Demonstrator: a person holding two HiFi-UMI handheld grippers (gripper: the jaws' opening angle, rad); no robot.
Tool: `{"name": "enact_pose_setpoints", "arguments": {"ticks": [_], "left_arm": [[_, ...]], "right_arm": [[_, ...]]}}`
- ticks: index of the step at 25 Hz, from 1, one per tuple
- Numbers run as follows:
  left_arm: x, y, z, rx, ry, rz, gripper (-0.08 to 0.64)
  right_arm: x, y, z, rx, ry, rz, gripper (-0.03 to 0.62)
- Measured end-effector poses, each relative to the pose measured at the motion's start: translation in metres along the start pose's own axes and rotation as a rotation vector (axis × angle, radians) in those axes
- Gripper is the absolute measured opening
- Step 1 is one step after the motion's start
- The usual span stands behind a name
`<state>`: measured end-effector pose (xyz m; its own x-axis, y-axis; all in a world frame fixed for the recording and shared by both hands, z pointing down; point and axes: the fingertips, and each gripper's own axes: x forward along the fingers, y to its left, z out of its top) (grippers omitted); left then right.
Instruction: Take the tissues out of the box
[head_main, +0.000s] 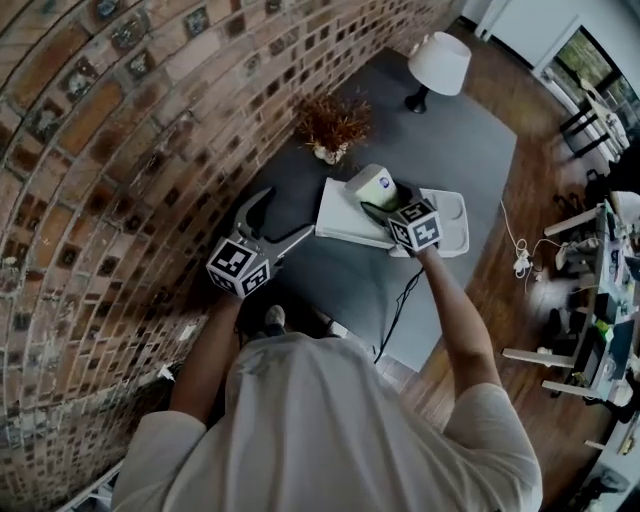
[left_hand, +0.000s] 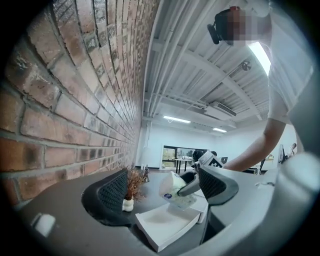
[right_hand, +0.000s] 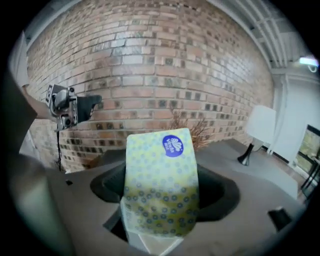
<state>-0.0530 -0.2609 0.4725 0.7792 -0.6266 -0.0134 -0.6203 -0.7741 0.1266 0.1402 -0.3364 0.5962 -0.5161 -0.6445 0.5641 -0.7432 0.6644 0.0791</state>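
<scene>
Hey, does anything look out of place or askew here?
Only the yellow-green dotted tissue pack: it hangs tilted in the right gripper's jaws above the white flat box. Nothing looks spilled or damaged.

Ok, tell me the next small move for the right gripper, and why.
Probably carry the tissue pack sideways, clear of the white box, and lower it onto the grey table. The right gripper is clamped on the pack's sides and holds it raised over the box, so the lift looks done. The left gripper is open and empty beside the box.
</scene>
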Motion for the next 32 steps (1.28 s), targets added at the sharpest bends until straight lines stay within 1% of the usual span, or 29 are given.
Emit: {"name": "enact_pose_setpoints", "arguments": {"ticks": [4, 7, 9, 10, 11, 13, 16, 21, 26, 29, 32], "left_arm": [[0.009, 0.001, 0.012, 0.017, -0.025, 0.006, 0.443], [0.024, -0.005, 0.022, 0.022, -0.053, -0.014, 0.443], [0.032, -0.009, 0.026, 0.038, -0.061, -0.017, 0.443], [0.034, -0.011, 0.027, 0.055, -0.06, -0.01, 0.443], [0.036, -0.013, 0.029, 0.078, -0.06, -0.002, 0.423], [0.041, -0.018, 0.036, 0.115, -0.075, 0.005, 0.417], [0.054, -0.029, 0.046, 0.114, -0.106, -0.022, 0.416], [0.07, -0.046, 0.051, 0.082, -0.124, -0.086, 0.416], [0.077, -0.061, 0.047, 0.072, -0.129, -0.104, 0.416], [0.08, -0.073, 0.038, 0.079, -0.113, -0.119, 0.416], [0.083, -0.082, 0.027, 0.091, -0.099, -0.117, 0.416]], "right_arm": [[-0.041, -0.005, 0.029, 0.056, -0.15, -0.128, 0.41], [-0.082, -0.014, 0.039, 0.092, -0.243, -0.26, 0.41], [-0.109, -0.017, 0.04, 0.128, -0.297, -0.339, 0.408], [-0.121, -0.016, 0.039, 0.146, -0.321, -0.375, 0.41], [-0.133, -0.014, 0.037, 0.165, -0.344, -0.411, 0.408], [-0.159, -0.011, 0.034, 0.197, -0.386, -0.486, 0.408], [-0.196, -0.004, 0.031, 0.227, -0.448, -0.589, 0.408], [-0.246, 0.011, 0.024, 0.247, -0.534, -0.72, 0.41], [-0.281, 0.026, 0.011, 0.25, -0.555, -0.846, 0.413], [-0.29, 0.038, 0.001, 0.258, -0.547, -0.881, 0.414], [-0.296, 0.049, -0.007, 0.296, -0.581, -0.894, 0.417]]}}
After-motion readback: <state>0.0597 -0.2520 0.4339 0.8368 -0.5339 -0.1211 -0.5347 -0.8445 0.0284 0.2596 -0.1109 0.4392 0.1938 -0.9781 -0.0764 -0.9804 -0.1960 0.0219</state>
